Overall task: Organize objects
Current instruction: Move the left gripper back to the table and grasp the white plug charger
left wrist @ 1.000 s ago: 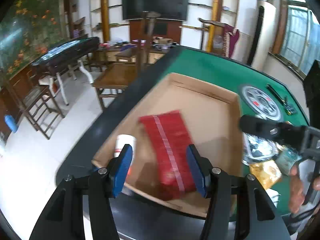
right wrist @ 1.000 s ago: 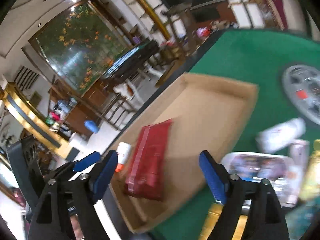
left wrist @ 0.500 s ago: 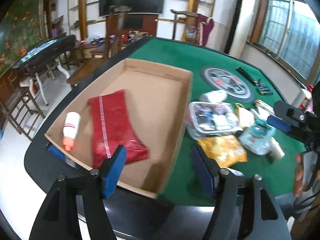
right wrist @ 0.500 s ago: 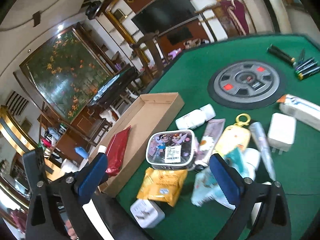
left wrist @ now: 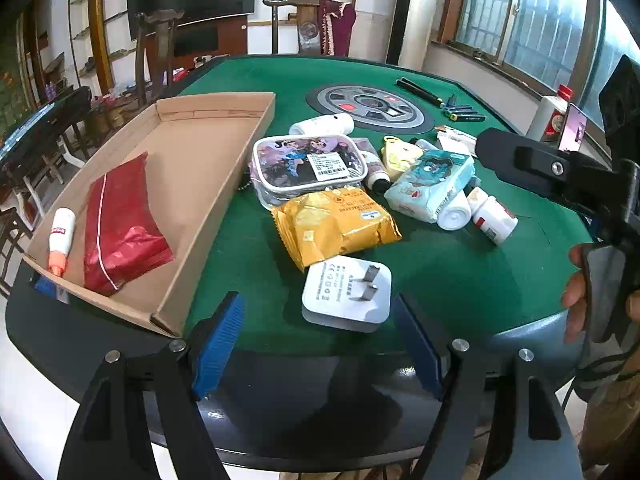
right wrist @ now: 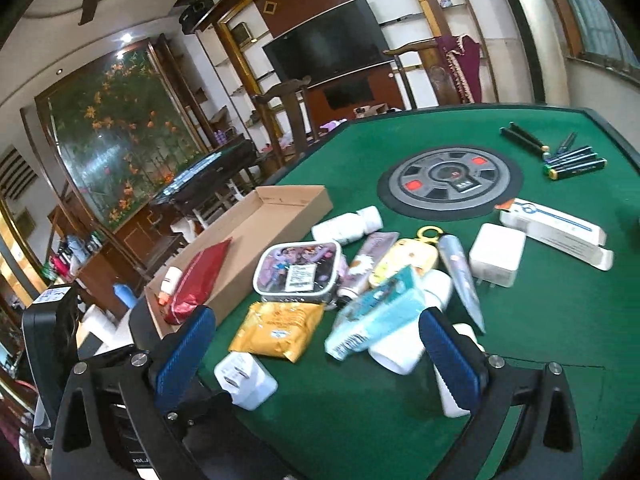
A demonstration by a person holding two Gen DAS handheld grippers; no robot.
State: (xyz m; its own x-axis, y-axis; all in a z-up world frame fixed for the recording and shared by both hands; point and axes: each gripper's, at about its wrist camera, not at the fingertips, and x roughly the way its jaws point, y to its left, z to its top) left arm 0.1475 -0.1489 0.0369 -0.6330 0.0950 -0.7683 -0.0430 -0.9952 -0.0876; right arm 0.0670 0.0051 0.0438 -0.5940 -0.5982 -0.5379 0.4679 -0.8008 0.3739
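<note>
A shallow cardboard box point(left wrist: 208, 120) lies on the left of the green table point(left wrist: 460, 276) and holds a red pouch point(left wrist: 116, 224) and a small white bottle with an orange cap point(left wrist: 60, 236). A pile sits right of it: cartoon pouch point(left wrist: 308, 164), yellow snack bag point(left wrist: 332, 224), white plug adapter point(left wrist: 346, 294), teal tissue pack point(left wrist: 432, 180), white bottles point(left wrist: 492, 216). My left gripper point(left wrist: 320, 344) is open and empty, just short of the adapter. My right gripper point(right wrist: 316, 354) is open and empty before the tissue pack point(right wrist: 372, 316).
A round grey dial point(left wrist: 370, 106) is set into the table centre. Pens and markers point(right wrist: 572, 160) lie at the far right, a long white box point(right wrist: 556, 232) and a white charger point(right wrist: 496, 256) nearer. Chairs, a TV and shelves stand behind the table.
Both grippers have pulled back from over the cardboard box and swung right toward the pile. The red pouch and small bottle stay in the box. Both grippers remain open.
</note>
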